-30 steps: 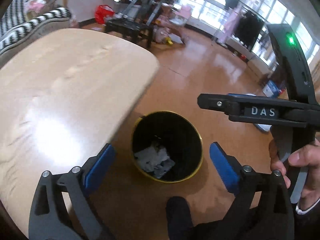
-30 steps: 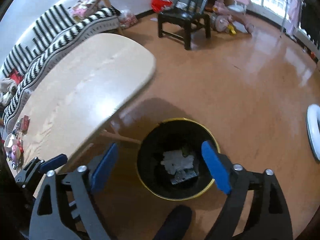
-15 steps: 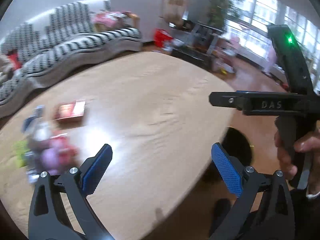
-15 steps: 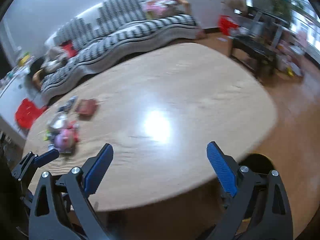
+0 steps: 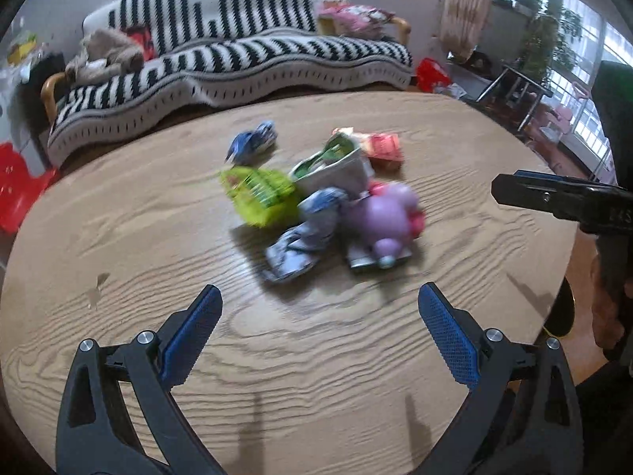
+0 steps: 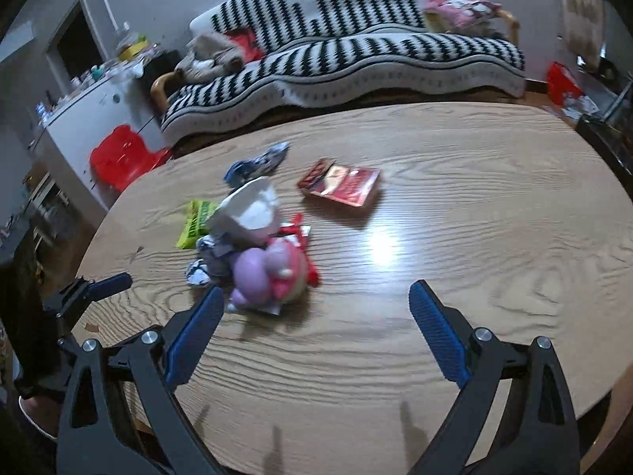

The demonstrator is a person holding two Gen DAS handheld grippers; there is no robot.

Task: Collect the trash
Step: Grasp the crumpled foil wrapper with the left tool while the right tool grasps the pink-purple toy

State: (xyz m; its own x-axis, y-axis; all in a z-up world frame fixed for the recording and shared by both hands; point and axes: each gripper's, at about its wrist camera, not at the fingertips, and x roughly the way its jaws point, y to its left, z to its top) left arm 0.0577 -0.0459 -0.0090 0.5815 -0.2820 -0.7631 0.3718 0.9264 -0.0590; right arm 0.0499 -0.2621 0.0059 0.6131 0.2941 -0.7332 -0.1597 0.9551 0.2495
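Nearest, both tools hang over the near edge of the wooden table (image 5: 118,237) with their jaws spread wide and nothing between them: the left gripper (image 5: 318,332) faces the heap almost squarely, the right gripper (image 6: 314,334) sits off to its side, its left finger close beside the purple piece. Just beyond lies the trash, bunched in a loose pile near the table's middle: a crumpled blue-white wrapper (image 5: 304,233), a purple and pink package (image 5: 385,221) (blurred, so I cannot say exactly what it is), a green packet (image 5: 261,194) and a white cup-like container (image 6: 247,211) tipped on top. Farther back a red pouch (image 6: 340,184) lies flat and apart, and a small blue wrapper (image 6: 257,164) lies near the far edge, before the striped sofa (image 6: 356,47). By my reading this is the approach for a fresh pick; the next move calls for lowering one gripper over a single piece, likely the crumpled wrapper nearest the left tool, and closing without dragging its neighbours.
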